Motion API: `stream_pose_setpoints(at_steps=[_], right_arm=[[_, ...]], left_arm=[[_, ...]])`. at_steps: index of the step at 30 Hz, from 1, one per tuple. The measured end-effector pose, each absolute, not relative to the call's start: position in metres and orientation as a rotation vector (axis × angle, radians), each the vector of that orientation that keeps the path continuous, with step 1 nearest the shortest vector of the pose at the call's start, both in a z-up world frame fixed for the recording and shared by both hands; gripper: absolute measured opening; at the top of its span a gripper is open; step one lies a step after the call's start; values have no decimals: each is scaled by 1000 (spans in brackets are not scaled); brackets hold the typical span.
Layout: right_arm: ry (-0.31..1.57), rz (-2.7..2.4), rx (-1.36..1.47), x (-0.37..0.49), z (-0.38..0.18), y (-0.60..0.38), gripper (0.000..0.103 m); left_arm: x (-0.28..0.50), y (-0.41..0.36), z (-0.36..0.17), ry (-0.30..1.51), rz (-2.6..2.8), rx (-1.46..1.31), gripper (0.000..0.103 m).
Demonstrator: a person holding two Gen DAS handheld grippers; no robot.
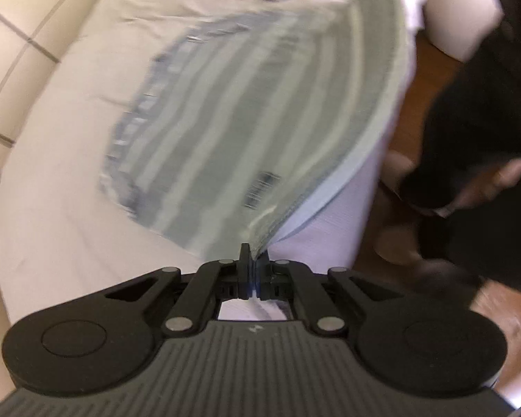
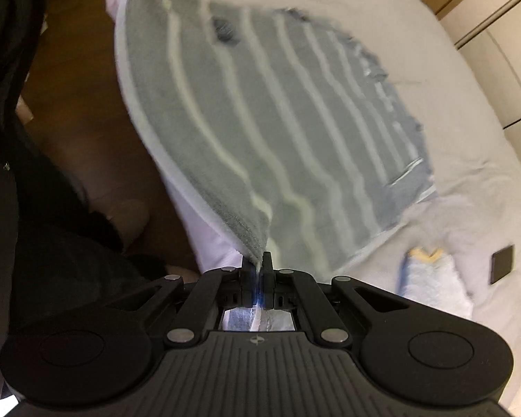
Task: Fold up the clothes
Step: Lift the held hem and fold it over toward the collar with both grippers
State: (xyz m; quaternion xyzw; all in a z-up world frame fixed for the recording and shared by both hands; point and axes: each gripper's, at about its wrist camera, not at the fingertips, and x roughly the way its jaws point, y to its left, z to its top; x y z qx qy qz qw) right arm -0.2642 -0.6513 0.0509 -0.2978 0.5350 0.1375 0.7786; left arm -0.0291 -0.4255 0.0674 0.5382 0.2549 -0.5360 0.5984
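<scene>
Bed [image 2: 434, 80]: I clamp each hand-held gripper, left [image 1: 253, 260] and right [image 2: 257, 264], on a striped garment [image 2: 278, 132] corner, keeping its edge taut for folding.

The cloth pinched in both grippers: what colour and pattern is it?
The cloth is grey-blue with thin pale stripes and a pale border, clearest in the right wrist view.

So the striped towel [image 2: 278, 121] is spread over the bed [image 2: 451, 180], near edge lifted off it, one corner pinched in each gripper [image 2: 257, 260]. A smaller folded cloth [image 2: 430, 278] sits on the bed to its right, with a phone [image 2: 502, 264] just beyond that.
</scene>
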Motion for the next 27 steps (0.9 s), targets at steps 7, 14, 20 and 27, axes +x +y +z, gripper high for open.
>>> stream_pose_setpoints(at_steps=[7,14,20,27], right_arm=[[1079,239,-602,-174,93,-720,0],[1087,246,-514,-62,77,-812,0],[1146,296,-427,34,26,-885,0],[1213,294,-308,104,-36,-941,0]], left_arm=[[91,-511,93,596,-1160,1212,0],[198,-610,68,711,-1152,1212,0],[259,-665,26,817,-1147,1217,0],[309,-702,-19,902,-1133,1175,1]])
